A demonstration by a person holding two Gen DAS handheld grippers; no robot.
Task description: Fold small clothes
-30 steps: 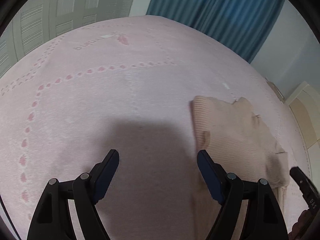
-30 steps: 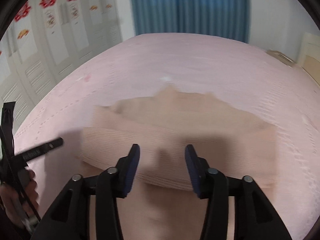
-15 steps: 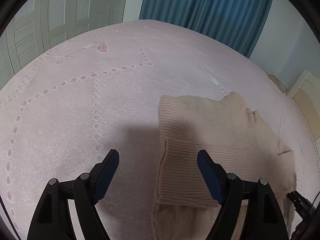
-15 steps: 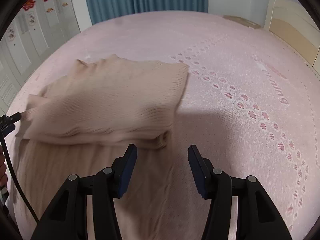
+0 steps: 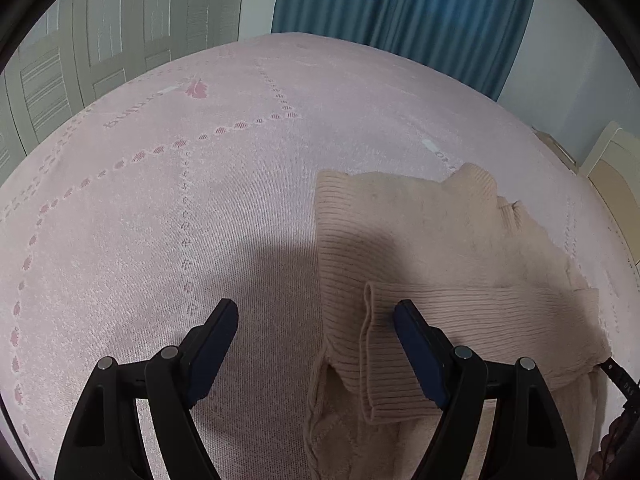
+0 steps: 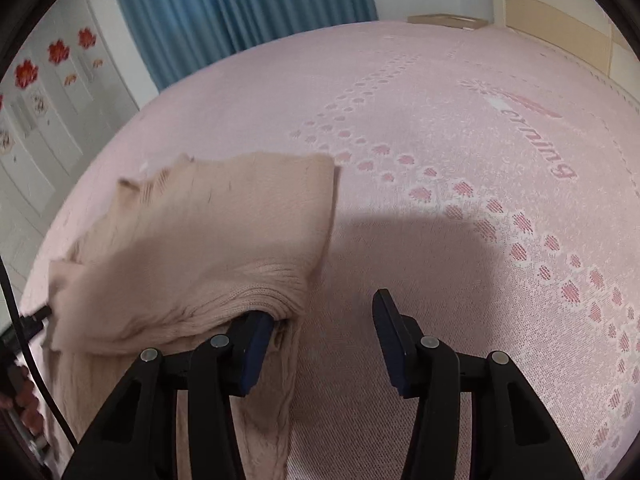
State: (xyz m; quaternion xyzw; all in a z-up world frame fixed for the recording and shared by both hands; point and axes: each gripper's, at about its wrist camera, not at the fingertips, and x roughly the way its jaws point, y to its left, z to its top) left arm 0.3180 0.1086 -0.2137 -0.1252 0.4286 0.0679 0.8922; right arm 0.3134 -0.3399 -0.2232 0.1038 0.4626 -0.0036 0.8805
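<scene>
A beige ribbed knit sweater (image 5: 432, 240) lies on the pink bedspread (image 5: 160, 200), with a sleeve (image 5: 460, 320) folded across its body. My left gripper (image 5: 316, 316) is open and empty at the sweater's left edge, its right finger over the sleeve cuff. In the right wrist view the sweater (image 6: 224, 232) lies to the left. My right gripper (image 6: 320, 320) is open and empty at the sweater's right edge, its left finger (image 6: 252, 344) at the edge of a fold of the knit.
The bedspread (image 6: 480, 240) has a pink dotted pattern and lettering. Blue curtains (image 5: 400, 8) and pale wardrobe doors (image 5: 80, 52) stand beyond the bed. A wooden headboard (image 6: 560, 12) is at the far right.
Both grippers shifted outward toward opposite edges of the sweater and came lower. The right gripper opened wider and its left finger now sits at the fold.
</scene>
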